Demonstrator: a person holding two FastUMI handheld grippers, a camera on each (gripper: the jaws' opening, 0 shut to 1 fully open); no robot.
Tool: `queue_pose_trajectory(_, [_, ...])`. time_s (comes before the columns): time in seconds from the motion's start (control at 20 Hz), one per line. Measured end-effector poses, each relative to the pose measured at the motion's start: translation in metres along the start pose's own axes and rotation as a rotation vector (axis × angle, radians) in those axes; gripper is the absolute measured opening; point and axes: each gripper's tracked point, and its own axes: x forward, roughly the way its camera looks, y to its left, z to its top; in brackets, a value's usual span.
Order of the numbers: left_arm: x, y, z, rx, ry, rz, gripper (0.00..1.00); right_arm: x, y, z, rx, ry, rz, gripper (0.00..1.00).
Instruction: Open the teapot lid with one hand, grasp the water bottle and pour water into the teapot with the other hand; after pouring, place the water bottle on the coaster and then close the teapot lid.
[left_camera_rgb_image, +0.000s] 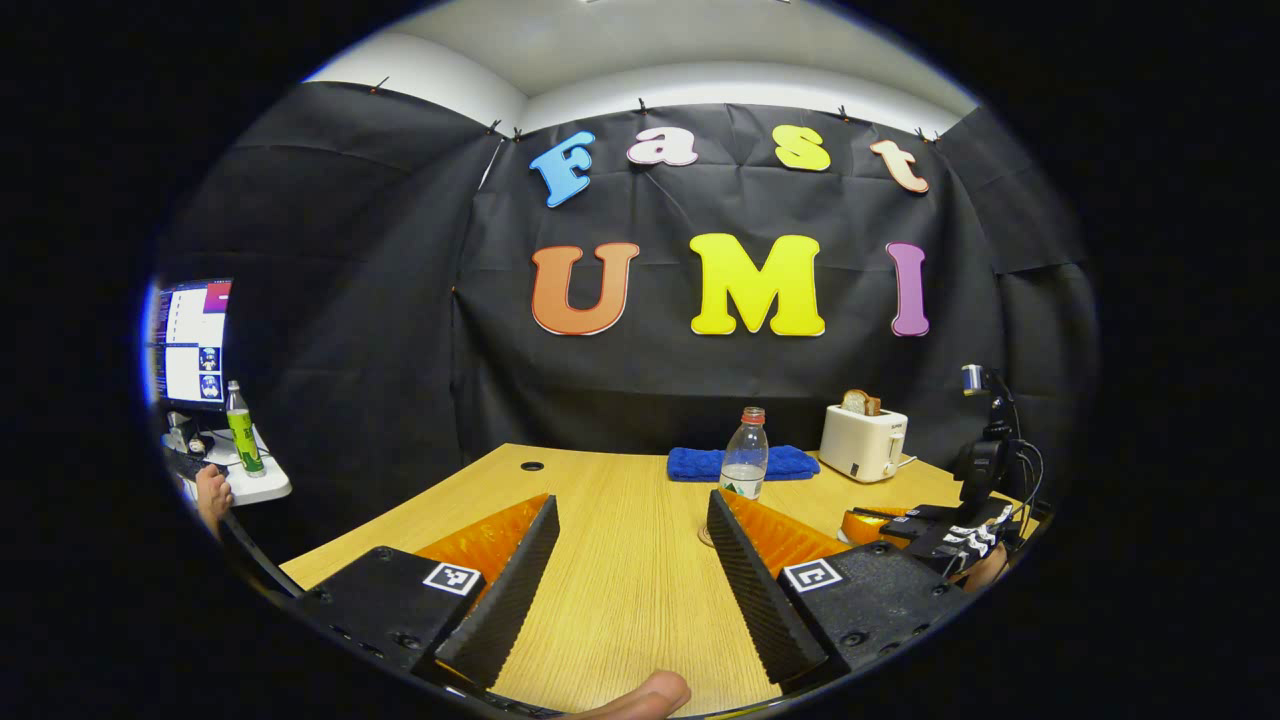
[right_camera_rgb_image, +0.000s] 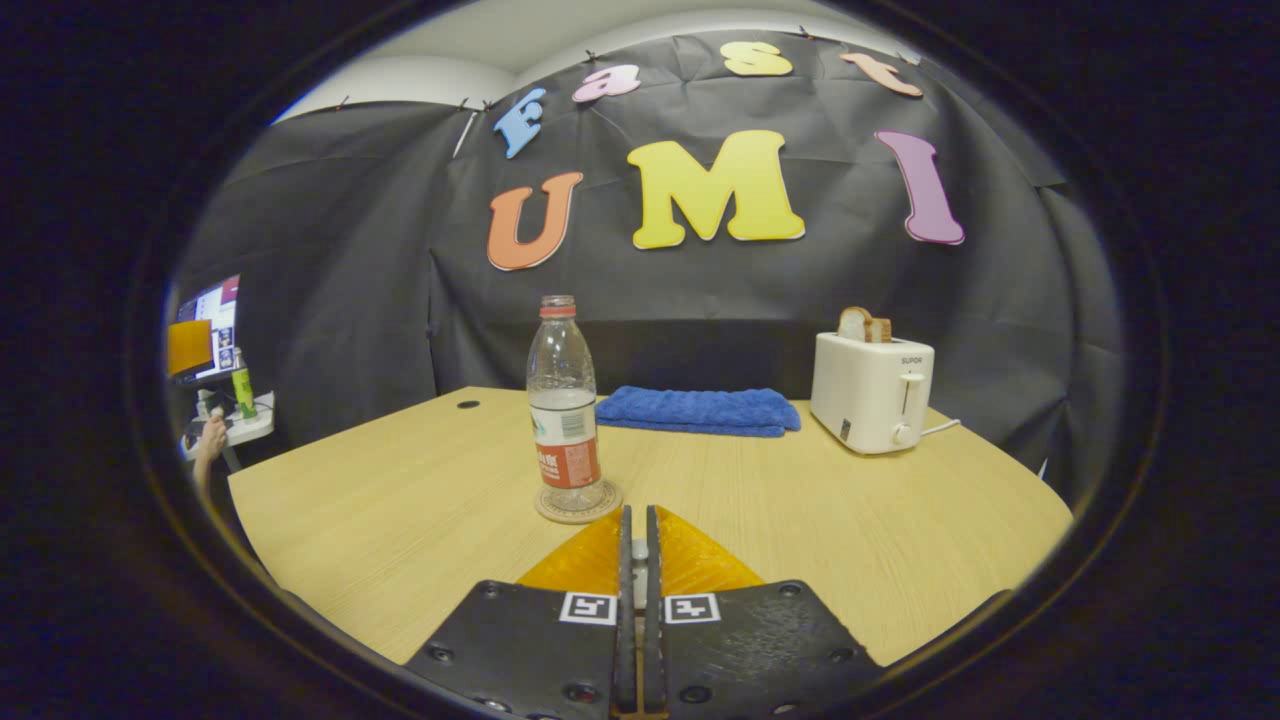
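- The light wooden table (right_camera_rgb_image: 400, 500) carries everything, and the places below are given from the bottle.
- The left gripper (left_camera_rgb_image: 630, 550), seen in the left gripper view, has its two ribbed fingers spread wide apart over bare tabletop. It holds nothing and touches nothing, and the bottle stands beyond its right-hand finger.
- The right gripper (right_camera_rgb_image: 636, 545), seen in the right gripper view, has its fingers drawn almost together with only a thin slit between them. Something small and pale sits in that slit, but I cannot tell what it is or whether it is gripped. The tips lie just beside the bottle's base, on the near side.
- The white two-slot toaster (right_camera_rgb_image: 872, 392) stands well to the right of the bottle and holds slices of bread (right_camera_rgb_image: 864, 325) poking up from its top.
- The folded blue cloth (right_camera_rgb_image: 700, 410) lies flat just behind the bottle, to its right.
- The clear plastic water bottle (right_camera_rgb_image: 563, 400) with a red cap and red label stands upright, roughly one-third full of water.
- The round pale coaster (right_camera_rgb_image: 578, 507) lies under the bottle, its rim showing around the base.
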Motion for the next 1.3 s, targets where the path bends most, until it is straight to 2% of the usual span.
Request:
queue_pose_trajectory(0.25, [0.001,-0.005,-0.004,0.013,0.011,-0.013,0.94,0.003,-0.001,-0.003,-0.018,0.007,-0.014,0.04])
queue_pose_trajectory(0.3, [0.001,-0.004,-0.006,0.011,0.013,-0.014,0.94,0.002,-0.001,-0.003,-0.016,0.007,-0.014,0.07])
queue_pose_trajectory(0.4, [0.003,-0.005,-0.007,0.005,0.020,-0.019,0.94,0.001,-0.004,0.000,-0.017,0.002,-0.021,0.04])
queue_pose_trajectory(0.45, [0.003,-0.005,-0.008,0.003,0.022,-0.017,0.94,0.001,-0.005,-0.001,-0.018,0.000,-0.026,0.08])
queue_pose_trajectory(0.65, [0.004,-0.004,-0.010,0.000,0.030,-0.013,0.94,-0.003,-0.012,-0.002,-0.013,0.002,-0.042,0.08])
queue_pose_trajectory(0.7, [0.004,-0.003,-0.010,0.001,0.032,-0.010,0.94,-0.003,-0.014,-0.003,-0.011,0.004,-0.047,0.11])
queue_pose_trajectory(0.8, [0.004,-0.006,-0.010,0.000,0.032,-0.014,0.94,-0.010,-0.016,-0.002,0.000,0.001,-0.054,0.10])
queue_pose_trajectory(0.85, [0.004,-0.007,-0.010,0.001,0.032,-0.017,0.94,-0.017,-0.015,0.001,0.000,-0.007,-0.053,0.12])
queue_pose_trajectory(0.9, [0.003,-0.008,-0.010,0.002,0.032,-0.019,0.94,-0.023,-0.018,0.005,-0.006,-0.015,-0.065,0.24])
queue_pose_trajectory(0.95, [0.002,-0.009,-0.008,0.004,0.031,-0.022,0.94,-0.030,-0.019,0.009,-0.011,-0.023,-0.073,0.27])
queue_pose_trajectory(1.15, [-0.002,-0.016,-0.005,0.009,0.031,-0.040,0.94,-0.062,-0.025,0.028,-0.009,-0.061,-0.091,0.53])
queue_pose_trajectory(1.2, [-0.003,-0.017,-0.005,0.011,0.029,-0.043,0.94,-0.071,-0.027,0.034,-0.008,-0.074,-0.100,0.68])
queue_pose_trajectory(1.25, [-0.006,-0.017,-0.003,0.013,0.027,-0.046,0.94,-0.080,-0.029,0.041,-0.008,-0.087,-0.109,0.74])
queue_pose_trajectory(1.3, [-0.008,-0.018,-0.002,0.013,0.025,-0.048,0.94,-0.089,-0.031,0.048,-0.006,-0.098,-0.118,0.86])
